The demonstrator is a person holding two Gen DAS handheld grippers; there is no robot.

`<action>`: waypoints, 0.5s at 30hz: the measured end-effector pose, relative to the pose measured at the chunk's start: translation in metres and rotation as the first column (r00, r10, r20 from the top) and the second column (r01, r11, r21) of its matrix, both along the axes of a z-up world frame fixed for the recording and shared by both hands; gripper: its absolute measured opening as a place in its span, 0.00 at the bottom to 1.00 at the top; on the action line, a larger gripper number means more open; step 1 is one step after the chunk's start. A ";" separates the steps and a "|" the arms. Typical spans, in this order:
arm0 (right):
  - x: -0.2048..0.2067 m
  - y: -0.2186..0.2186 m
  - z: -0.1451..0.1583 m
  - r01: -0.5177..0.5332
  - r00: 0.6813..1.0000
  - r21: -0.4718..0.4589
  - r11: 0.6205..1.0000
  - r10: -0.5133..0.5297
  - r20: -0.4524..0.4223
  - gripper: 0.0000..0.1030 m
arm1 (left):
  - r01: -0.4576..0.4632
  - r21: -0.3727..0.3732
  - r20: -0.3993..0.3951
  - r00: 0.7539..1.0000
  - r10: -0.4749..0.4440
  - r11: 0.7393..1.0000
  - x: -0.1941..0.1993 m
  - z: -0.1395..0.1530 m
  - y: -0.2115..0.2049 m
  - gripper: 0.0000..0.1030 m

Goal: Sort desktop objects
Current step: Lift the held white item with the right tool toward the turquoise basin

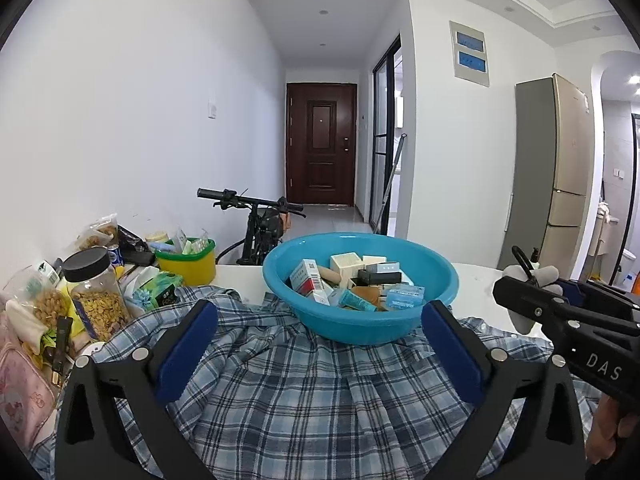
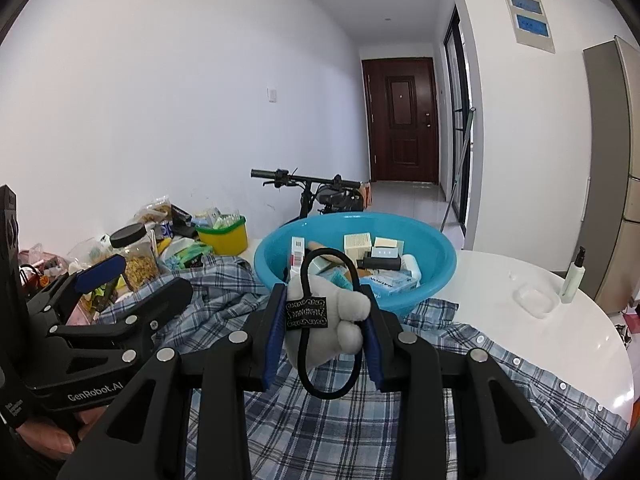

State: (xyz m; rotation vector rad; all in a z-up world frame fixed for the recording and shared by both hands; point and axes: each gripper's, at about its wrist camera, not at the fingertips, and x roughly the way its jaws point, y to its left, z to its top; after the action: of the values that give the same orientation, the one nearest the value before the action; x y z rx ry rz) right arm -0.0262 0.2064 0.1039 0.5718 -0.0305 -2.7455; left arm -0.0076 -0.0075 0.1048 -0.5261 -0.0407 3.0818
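Right gripper (image 2: 326, 316) is pinching the grey plush keychain (image 2: 336, 312); left gripper (image 1: 320, 344), fingers spread, is hovering; next, probably dropping it into the turquoise plastic basin (image 2: 436, 280) mid-frame.

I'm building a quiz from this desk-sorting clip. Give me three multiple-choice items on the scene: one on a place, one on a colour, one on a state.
1. Where does the blue basin rest?
A. partly on the plaid shirt
B. on the floor
C. inside the yellow tub

2. What colour is the lid of the clear jar at the left?
A. red
B. black
C. white

3. What state is the right gripper in?
A. open and empty
B. shut on the grey plush toy with a black loop
C. shut on a box

Answers:
1 A, the basin's near edge overlaps the shirt's fabric.
2 B, the jar's screw lid is black.
3 B, both fingers press the toy's sides.
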 end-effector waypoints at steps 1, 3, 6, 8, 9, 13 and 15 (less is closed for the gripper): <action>0.002 0.000 0.001 0.001 1.000 -0.002 1.000 -0.001 -0.005 0.32 | 0.005 0.006 0.001 1.000 -0.005 1.000 0.001 0.001 0.000 1.00; 0.005 0.001 0.004 0.000 1.000 -0.004 1.000 0.000 -0.015 0.32 | 0.007 0.004 -0.007 1.000 -0.007 1.000 0.004 0.003 0.001 1.00; 0.009 0.001 0.009 -0.002 1.000 -0.005 1.000 0.002 -0.031 0.32 | 0.007 -0.004 -0.017 1.000 -0.007 1.000 0.007 0.007 0.002 1.00; 0.011 0.001 0.012 -0.003 0.999 -0.003 1.000 0.003 -0.041 0.32 | 0.008 -0.009 -0.024 1.000 -0.008 1.000 0.008 0.009 0.003 1.00; 0.012 0.001 0.014 -0.001 0.999 -0.003 1.000 0.001 -0.046 0.32 | 0.008 -0.012 -0.027 1.000 -0.008 1.000 0.009 0.011 0.003 1.00; 0.010 0.003 0.021 0.002 0.998 -0.001 1.000 -0.002 -0.062 0.32 | 0.008 -0.029 -0.042 0.999 -0.009 1.000 0.009 0.018 0.005 1.00; 0.010 0.003 0.023 0.003 0.998 -0.003 1.000 -0.004 -0.069 0.32 | 0.010 -0.032 -0.051 0.999 -0.012 0.999 0.008 0.023 0.005 1.00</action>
State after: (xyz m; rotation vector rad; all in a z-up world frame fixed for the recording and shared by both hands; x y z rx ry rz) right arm -0.0166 0.2095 0.1272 0.4767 -0.0194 -2.7660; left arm 0.0004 -0.0024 0.1278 -0.4461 0.0113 3.0884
